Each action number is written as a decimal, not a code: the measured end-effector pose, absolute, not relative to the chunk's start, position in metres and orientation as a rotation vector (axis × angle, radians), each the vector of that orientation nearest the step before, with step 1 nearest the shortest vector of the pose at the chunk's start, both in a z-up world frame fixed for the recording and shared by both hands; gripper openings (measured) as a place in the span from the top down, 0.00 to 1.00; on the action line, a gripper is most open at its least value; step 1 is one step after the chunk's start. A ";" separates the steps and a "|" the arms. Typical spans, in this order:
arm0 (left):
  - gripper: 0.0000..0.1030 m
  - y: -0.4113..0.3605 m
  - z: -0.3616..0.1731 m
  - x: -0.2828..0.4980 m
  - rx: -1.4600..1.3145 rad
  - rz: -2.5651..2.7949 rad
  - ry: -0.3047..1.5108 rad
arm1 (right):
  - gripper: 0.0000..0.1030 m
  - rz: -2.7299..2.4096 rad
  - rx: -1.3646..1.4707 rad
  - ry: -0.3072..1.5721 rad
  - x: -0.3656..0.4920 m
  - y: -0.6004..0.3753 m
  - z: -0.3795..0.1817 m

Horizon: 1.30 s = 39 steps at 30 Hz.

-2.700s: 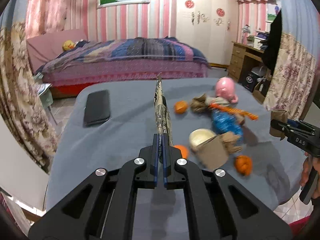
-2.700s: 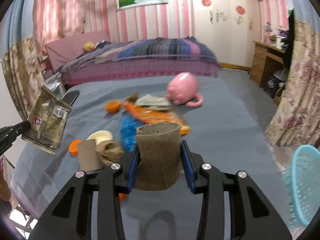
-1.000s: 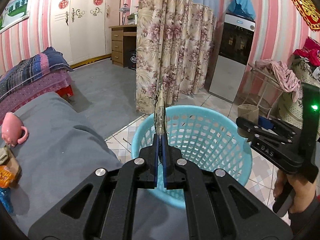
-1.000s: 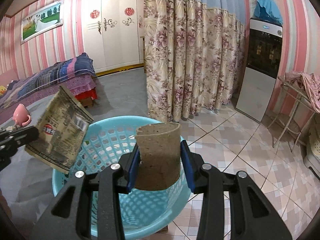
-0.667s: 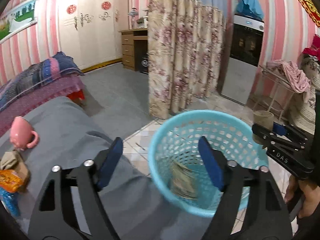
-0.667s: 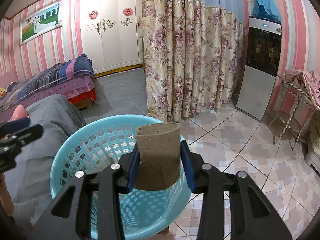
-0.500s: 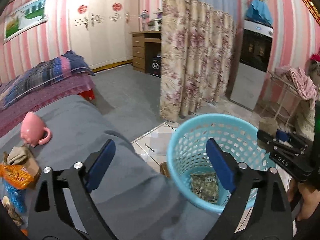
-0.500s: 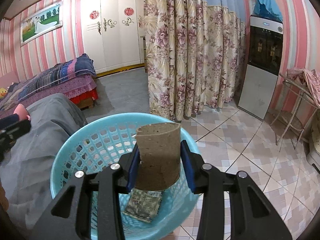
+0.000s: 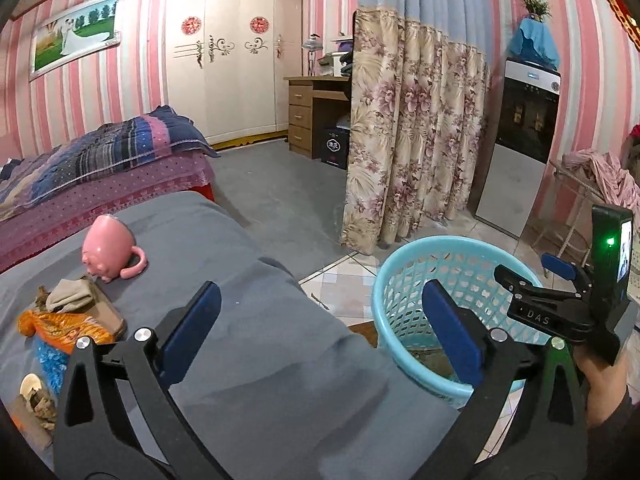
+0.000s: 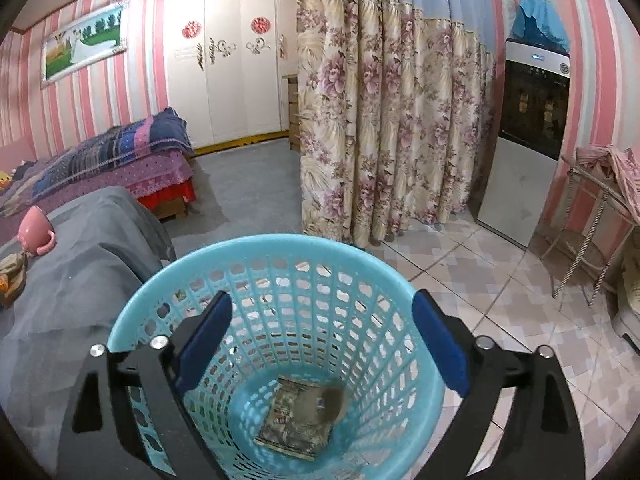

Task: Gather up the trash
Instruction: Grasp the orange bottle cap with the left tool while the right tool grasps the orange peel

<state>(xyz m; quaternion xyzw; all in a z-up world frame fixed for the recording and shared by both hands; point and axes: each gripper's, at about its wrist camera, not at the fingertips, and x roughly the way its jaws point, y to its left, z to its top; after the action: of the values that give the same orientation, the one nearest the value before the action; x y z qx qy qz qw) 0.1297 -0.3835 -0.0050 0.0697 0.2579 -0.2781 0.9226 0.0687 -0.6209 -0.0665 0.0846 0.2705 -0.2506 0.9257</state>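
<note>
The right tongs (image 10: 320, 340) have just been opening and now gape wide with nothing between the pads; the cardboard tube (image 10: 332, 398) they carried a moment ago lies at the bottom of the blue basket (image 10: 276, 248) directly below them, resting on the flat wrapper (image 10: 296, 420) that was dropped in just before it; the left tongs (image 9: 320, 328) have likewise just been opening, stand fully spread and empty, and sit beside the basket's rim with the right tongs to their right, over the basket; so both pieces carried over are delivered. More rubbish waits on the grey-covered counter (image 9: 240, 360) to the left of the left tongs: an orange packet (image 9: 60, 330), a blue wrapper (image 9: 50, 360) and scraps near a pink mug (image 9: 108, 250); I judge that a return trip there comes next.
</note>
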 end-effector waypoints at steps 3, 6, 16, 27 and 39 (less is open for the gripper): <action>0.05 -0.368 0.000 0.128 0.126 -0.559 0.531 | 0.06 -0.505 0.183 0.564 0.066 -0.610 -0.062; 0.05 -0.347 0.007 0.125 0.117 -0.536 0.528 | 0.05 -0.492 0.170 0.552 0.064 -0.591 -0.053; 0.05 -0.225 0.019 0.119 0.079 -0.374 0.527 | 0.04 -0.349 0.192 0.491 0.077 -0.495 -0.027; 0.05 -0.068 -0.010 0.112 0.021 -0.140 0.583 | 0.04 -0.137 0.055 0.523 0.100 -0.345 -0.032; 0.05 0.030 -0.057 0.093 -0.046 -0.008 0.666 | 0.05 0.054 -0.086 0.582 0.105 -0.223 -0.073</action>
<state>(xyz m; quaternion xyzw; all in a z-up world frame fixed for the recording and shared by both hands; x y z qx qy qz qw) 0.0930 0.0300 -0.0575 -0.0226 0.3268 -0.0038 0.9448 0.1049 -0.2233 -0.0729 -0.0424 0.2870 0.0264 0.9566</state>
